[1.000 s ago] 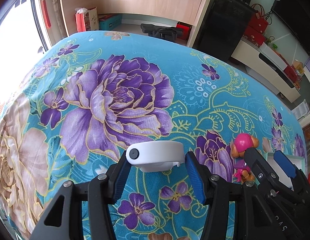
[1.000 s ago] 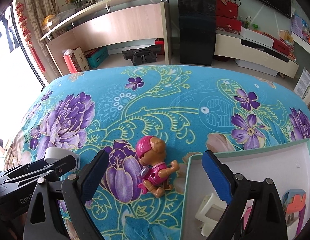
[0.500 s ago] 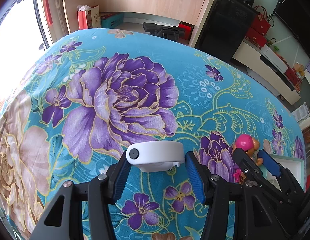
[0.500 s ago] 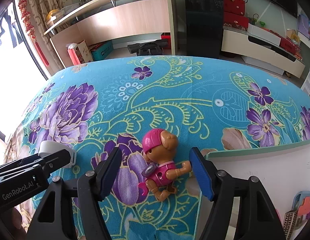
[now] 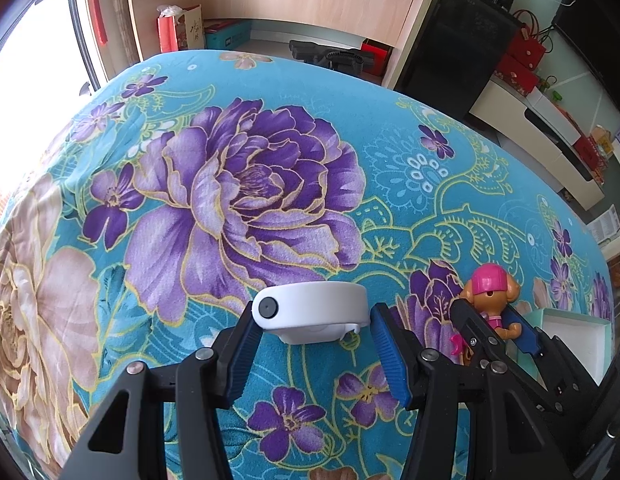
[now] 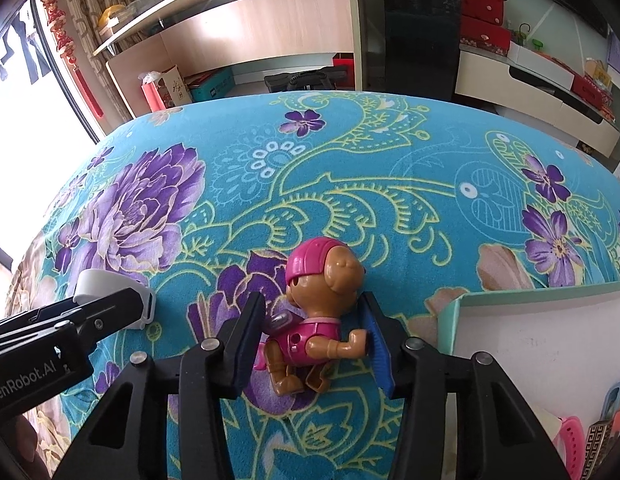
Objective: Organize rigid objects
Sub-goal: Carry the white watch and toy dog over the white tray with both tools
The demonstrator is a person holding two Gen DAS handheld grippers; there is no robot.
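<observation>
My left gripper (image 5: 312, 314) is shut on a white round device (image 5: 310, 304) with a dark button, low over the floral tablecloth (image 5: 238, 184). To its right a toy dog (image 6: 322, 276) in a pink helmet and suit sits between the jaws of my right gripper (image 6: 310, 304), which are closing; the left finger meets its back and the right blue pad meets its paw. In the left wrist view the toy dog (image 5: 490, 284) stands upright in the right gripper (image 5: 486, 314). The right wrist view shows the white device (image 6: 94, 284) under the left gripper's fingertips (image 6: 122, 304).
A white box with a pale green rim (image 6: 530, 292) lies just right of the toy and holds a pink item (image 6: 570, 428) and other small pieces. Beyond the table's far edge stand a wooden shelf unit (image 6: 250, 36) and a black cabinet (image 6: 418, 32).
My right gripper sank over the toy dog and its jaws narrowed from wide apart to touching it; the toy now stands more upright. The left gripper kept still with the white device.
</observation>
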